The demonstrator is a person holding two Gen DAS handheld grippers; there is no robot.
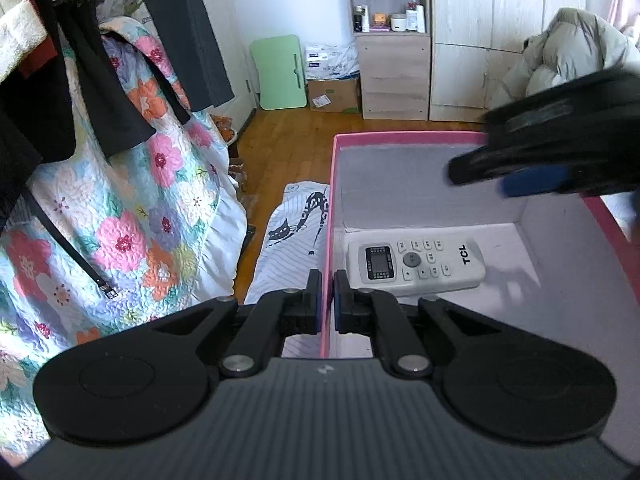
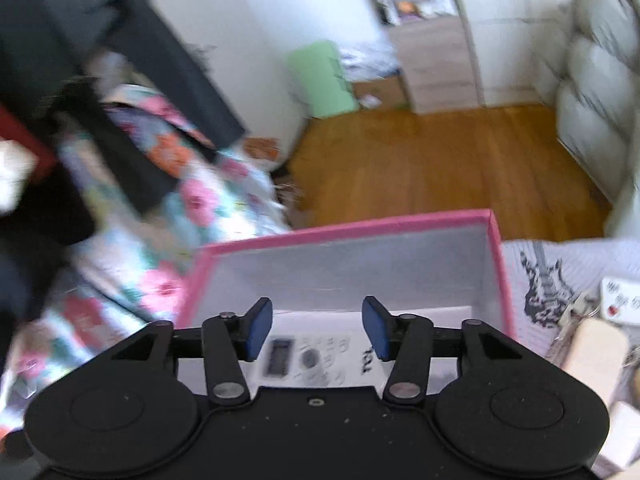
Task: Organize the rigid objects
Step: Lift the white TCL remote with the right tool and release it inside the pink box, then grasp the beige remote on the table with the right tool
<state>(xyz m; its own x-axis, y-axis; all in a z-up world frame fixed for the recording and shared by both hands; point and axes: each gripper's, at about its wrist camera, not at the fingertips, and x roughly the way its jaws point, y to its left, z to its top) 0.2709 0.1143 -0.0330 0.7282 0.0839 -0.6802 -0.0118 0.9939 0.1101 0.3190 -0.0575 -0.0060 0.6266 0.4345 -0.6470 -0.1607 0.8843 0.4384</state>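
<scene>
Two hand-held grippers work at one pink-rimmed box (image 1: 400, 138) with pale grey inner walls, which sits on a cloth printed with cats and guitars. On the box floor lies a white TCL air-conditioner remote (image 1: 414, 266), face up, its small screen toward the left wall and the brand lettering toward the right; it rests near the left and near corner of the box, apart from both tools. The left hand-held gripper (image 1: 327, 300) has its blue-padded fingers drawn almost together across the left wall of the box (image 1: 326, 240), one finger outside and one inside, so that the thin pink edge sits pinched between the pads. The right hand-held gripper (image 2: 317, 330) hovers above the open box with its jaws about half spread and nothing between them; the remote shows below the gap, blurred and untouched. In the left wrist view this same tool enters from the right as a dark, smeared shape over the far right part of the box. Beside the box on the right, on the printed cloth (image 2: 544, 280), lie a few small items, too blurred to name. A floral quilt (image 1: 132, 200) covers the bed to the left, with dark clothing hanging over it, and a wooden floor lies beyond.
</scene>
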